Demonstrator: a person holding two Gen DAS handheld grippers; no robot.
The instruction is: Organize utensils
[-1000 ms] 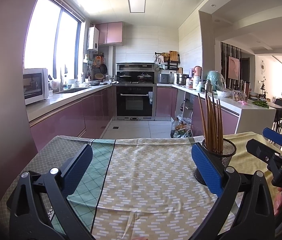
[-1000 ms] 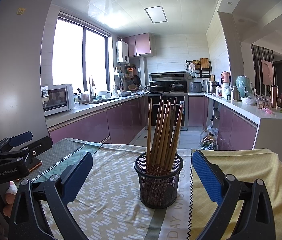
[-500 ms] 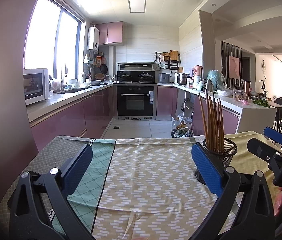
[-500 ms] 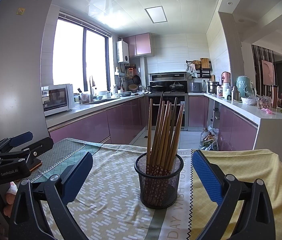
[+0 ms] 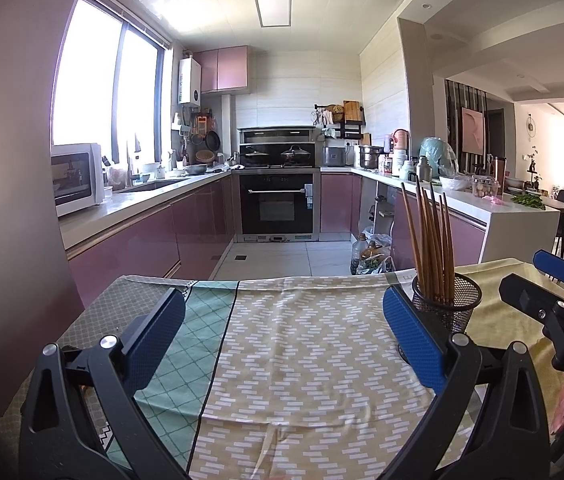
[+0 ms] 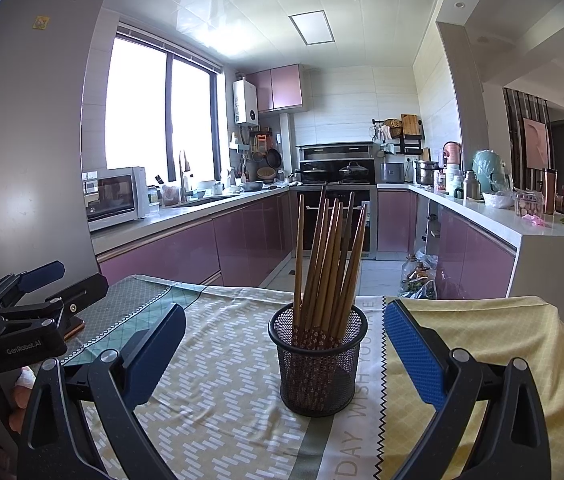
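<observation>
A black mesh cup (image 6: 319,360) stands on the cloth-covered table (image 6: 222,380) and holds several brown chopsticks (image 6: 330,264). My right gripper (image 6: 282,352) is open and empty, with the cup just ahead between its blue pads. In the left wrist view the cup (image 5: 448,304) and chopsticks (image 5: 430,240) stand at the right, behind the right pad. My left gripper (image 5: 282,340) is open and empty over bare cloth. The right gripper shows in the left wrist view (image 5: 554,292) at the right edge. The left gripper shows in the right wrist view (image 6: 38,296) at the left edge.
The table's far edge (image 5: 282,280) drops to the kitchen floor. A fridge side (image 6: 22,140) stands close on the left. Purple counters with a microwave (image 6: 116,196) and an oven (image 5: 278,204) lie beyond. A phone-like object (image 6: 74,326) lies under the left gripper.
Both views have shifted only very slightly; the cup sits a touch further right in the left wrist view. Both grippers stay open.
</observation>
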